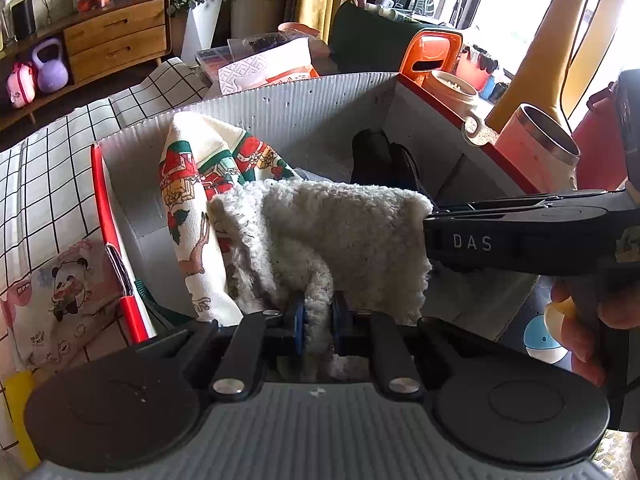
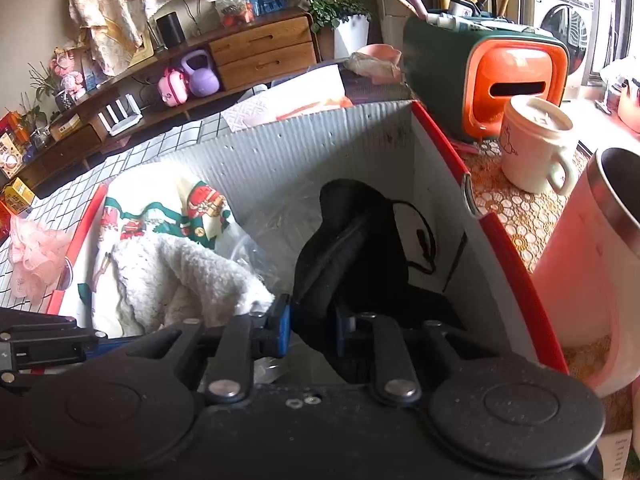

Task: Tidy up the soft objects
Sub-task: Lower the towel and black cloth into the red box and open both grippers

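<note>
Our left gripper [image 1: 319,316] pinches the fluffy white towel [image 1: 336,232] (soft, floppy); our right gripper [image 2: 312,322] loosely straddles the black cloth [image 2: 352,248] by the box's [image 2: 320,152] near edge.

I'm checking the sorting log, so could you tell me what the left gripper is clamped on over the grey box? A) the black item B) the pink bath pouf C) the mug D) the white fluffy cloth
D: the left gripper pinches the white fluffy cloth.

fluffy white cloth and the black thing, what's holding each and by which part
The left tool is shut on a bunched fold at the near edge of the fluffy white cloth. The black item sits between the right tool's pads at its lower end; whether they press it is unclear.
</note>
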The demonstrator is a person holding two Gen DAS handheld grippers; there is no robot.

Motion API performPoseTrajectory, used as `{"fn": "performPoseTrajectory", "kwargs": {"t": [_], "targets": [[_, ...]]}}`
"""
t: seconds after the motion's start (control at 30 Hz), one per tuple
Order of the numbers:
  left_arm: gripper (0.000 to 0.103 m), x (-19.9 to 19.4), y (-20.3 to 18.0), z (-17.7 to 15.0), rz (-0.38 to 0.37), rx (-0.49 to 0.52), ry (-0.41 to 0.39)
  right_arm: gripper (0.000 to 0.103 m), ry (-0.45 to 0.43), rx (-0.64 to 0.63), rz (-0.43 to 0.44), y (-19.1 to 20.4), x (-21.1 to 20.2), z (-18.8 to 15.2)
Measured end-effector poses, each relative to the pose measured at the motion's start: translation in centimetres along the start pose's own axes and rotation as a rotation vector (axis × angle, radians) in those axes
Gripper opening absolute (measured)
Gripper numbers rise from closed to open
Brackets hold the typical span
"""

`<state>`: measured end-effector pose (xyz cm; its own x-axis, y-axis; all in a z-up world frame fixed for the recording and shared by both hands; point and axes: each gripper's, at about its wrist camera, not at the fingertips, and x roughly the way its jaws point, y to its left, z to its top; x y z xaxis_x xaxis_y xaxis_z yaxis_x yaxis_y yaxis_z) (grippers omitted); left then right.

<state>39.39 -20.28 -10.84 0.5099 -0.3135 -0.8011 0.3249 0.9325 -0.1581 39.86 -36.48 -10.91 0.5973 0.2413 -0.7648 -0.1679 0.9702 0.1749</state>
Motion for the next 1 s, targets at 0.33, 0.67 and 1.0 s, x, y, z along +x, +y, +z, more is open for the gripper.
{"fn": "performPoseTrajectory", "kwargs": {"t": [0.33,0.67,1.0], "targets": [[0.022,-1.0,0.2,-0.3,-0.015,-0.043,-0.021,0.045,-0.012,0.019,0.005,-0.3,-1.6,-0.1],[0.045,-3.0,-0.1,-0.8,-0.067,-0.049,-0.064,0.065,-0.068,0.015,0.026,-0.4,-4.8,-0.4],[0.068,-6.7,0.2,-1.4,-0.066,-0.08,-0.14,0.088,-0.13,-0.017,0.054,0.7,-8.3,-1.0]]}}
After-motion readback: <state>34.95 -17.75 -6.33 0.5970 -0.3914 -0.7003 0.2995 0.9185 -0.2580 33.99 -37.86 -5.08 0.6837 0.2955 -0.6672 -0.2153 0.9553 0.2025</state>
